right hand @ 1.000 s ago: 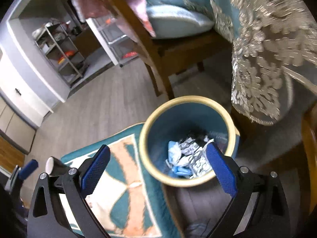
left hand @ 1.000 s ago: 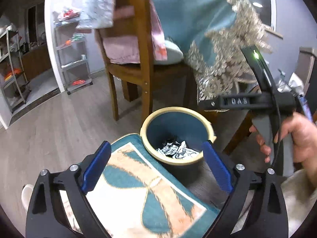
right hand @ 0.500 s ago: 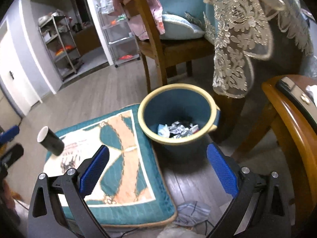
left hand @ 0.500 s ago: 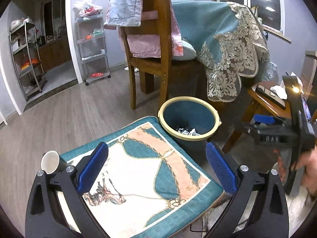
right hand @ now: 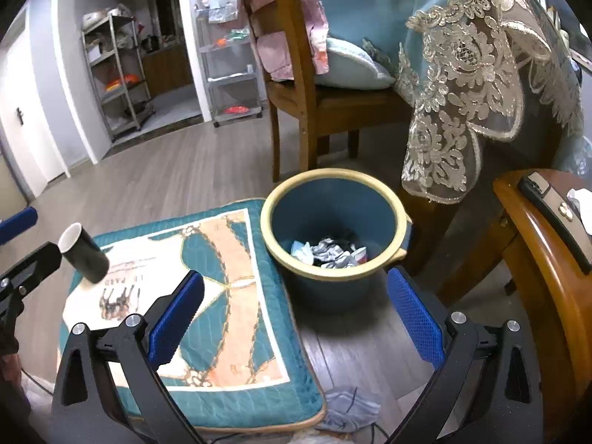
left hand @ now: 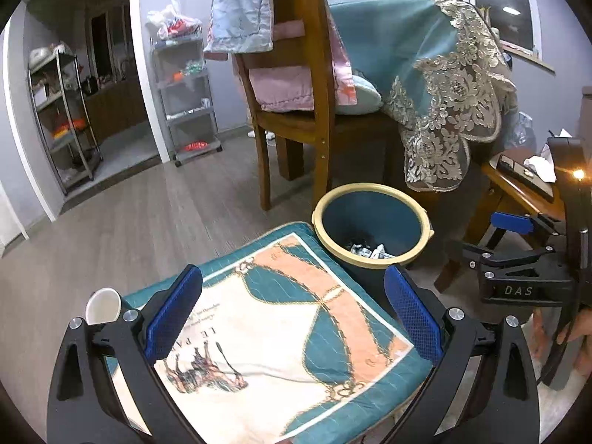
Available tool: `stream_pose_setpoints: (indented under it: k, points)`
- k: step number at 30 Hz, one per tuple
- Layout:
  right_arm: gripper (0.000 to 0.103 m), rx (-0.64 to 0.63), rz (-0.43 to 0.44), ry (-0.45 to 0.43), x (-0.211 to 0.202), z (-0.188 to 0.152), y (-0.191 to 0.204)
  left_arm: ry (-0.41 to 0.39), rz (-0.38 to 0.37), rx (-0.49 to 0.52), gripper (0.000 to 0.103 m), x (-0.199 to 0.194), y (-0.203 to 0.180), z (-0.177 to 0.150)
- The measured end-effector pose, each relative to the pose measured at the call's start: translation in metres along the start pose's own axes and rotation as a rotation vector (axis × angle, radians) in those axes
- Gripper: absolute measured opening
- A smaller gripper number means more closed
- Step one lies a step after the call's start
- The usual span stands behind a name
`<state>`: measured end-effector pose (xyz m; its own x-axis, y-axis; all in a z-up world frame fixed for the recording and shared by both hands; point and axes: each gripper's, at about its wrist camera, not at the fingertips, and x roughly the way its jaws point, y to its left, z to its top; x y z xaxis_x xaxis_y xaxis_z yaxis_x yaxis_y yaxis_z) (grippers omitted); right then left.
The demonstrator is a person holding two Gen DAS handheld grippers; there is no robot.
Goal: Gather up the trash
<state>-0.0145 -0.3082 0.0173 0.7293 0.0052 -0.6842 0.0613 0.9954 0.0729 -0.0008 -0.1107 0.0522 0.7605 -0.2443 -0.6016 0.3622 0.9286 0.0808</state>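
Note:
A blue bin with a cream rim (left hand: 370, 199) (right hand: 333, 185) stands on the wood floor beside a patterned cushion (left hand: 281, 318) (right hand: 207, 288). Crumpled trash (right hand: 329, 251) lies in its bottom. A black paper cup (right hand: 83, 253) lies on its side on the cushion's left edge; its white mouth shows in the left wrist view (left hand: 103, 305). My left gripper (left hand: 292, 318) is open and empty above the cushion. My right gripper (right hand: 296, 318) is open and empty, low in front of the bin, and shows in the left wrist view (left hand: 525, 255). A crumpled grey mask (right hand: 349, 409) lies on the floor by the cushion's near corner.
A wooden chair (left hand: 296, 92) with clothes draped on it stands behind the bin. A table with a teal lace-edged cloth (left hand: 444, 85) is to the right. A wooden side table (right hand: 536, 240) with a remote is at the far right. Metal shelves (left hand: 185, 92) stand at the back.
Both grippers have pulled back and up from the bin; it now looks smaller and farther. The cushion and the cup have come into view. Both grippers stay open.

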Motion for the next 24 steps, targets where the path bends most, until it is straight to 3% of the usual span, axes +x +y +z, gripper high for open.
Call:
stream_pose_setpoints:
  k: [24]
  points:
    - [0.098,0.007,0.0,0.001,0.0008,-0.0006,-0.0022,-0.004,-0.002,-0.032,0.097,0.0004,0.0038,0.002]
